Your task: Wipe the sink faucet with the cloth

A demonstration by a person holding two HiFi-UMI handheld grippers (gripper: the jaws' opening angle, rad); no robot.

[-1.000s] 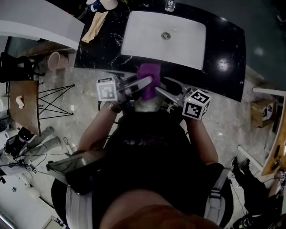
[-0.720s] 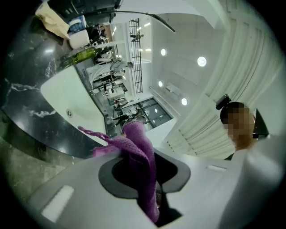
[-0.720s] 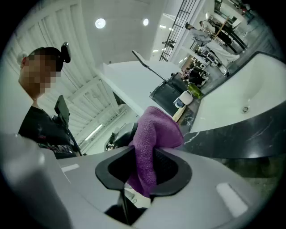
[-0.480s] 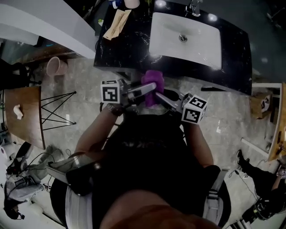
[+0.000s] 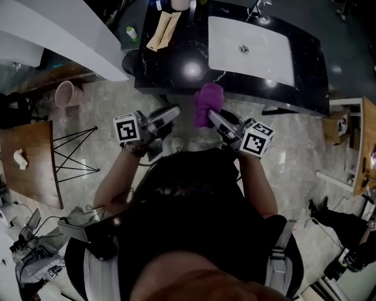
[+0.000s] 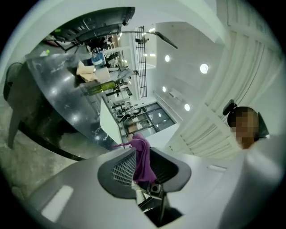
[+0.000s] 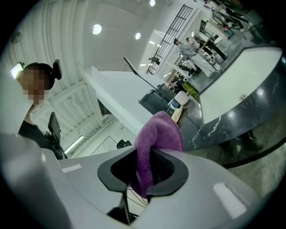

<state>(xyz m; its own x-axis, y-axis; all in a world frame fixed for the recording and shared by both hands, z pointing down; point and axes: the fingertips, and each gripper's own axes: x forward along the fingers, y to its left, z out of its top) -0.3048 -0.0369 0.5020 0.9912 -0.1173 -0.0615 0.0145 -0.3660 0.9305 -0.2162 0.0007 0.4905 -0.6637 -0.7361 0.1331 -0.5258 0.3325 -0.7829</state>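
Observation:
A purple cloth (image 5: 208,101) hangs in front of the black counter (image 5: 176,67), and my right gripper (image 5: 213,116) is shut on it. In the right gripper view the cloth (image 7: 158,134) bulges up from between the pads of my right gripper (image 7: 145,169), whose jaws have just been closing. My left gripper (image 5: 174,113) stands to the cloth's left, apart from it. Its jaws have just been opening and hold nothing. The left gripper view shows the cloth (image 6: 142,156) beyond the gap of my left gripper (image 6: 143,173). The faucet (image 5: 258,10) stands behind the white sink (image 5: 276,59).
A tan folded cloth (image 5: 161,29) and bottles (image 5: 176,4) lie at the counter's left end. On the floor to the left are a pink bin (image 5: 64,92), a black wire stand (image 5: 70,147) and a wooden table (image 5: 29,161). A white wall panel (image 5: 59,29) runs at upper left.
The left gripper has let go of the cloth and drawn off to the left. The right gripper has closed on the cloth and holds it alone. The counter has shifted right in view.

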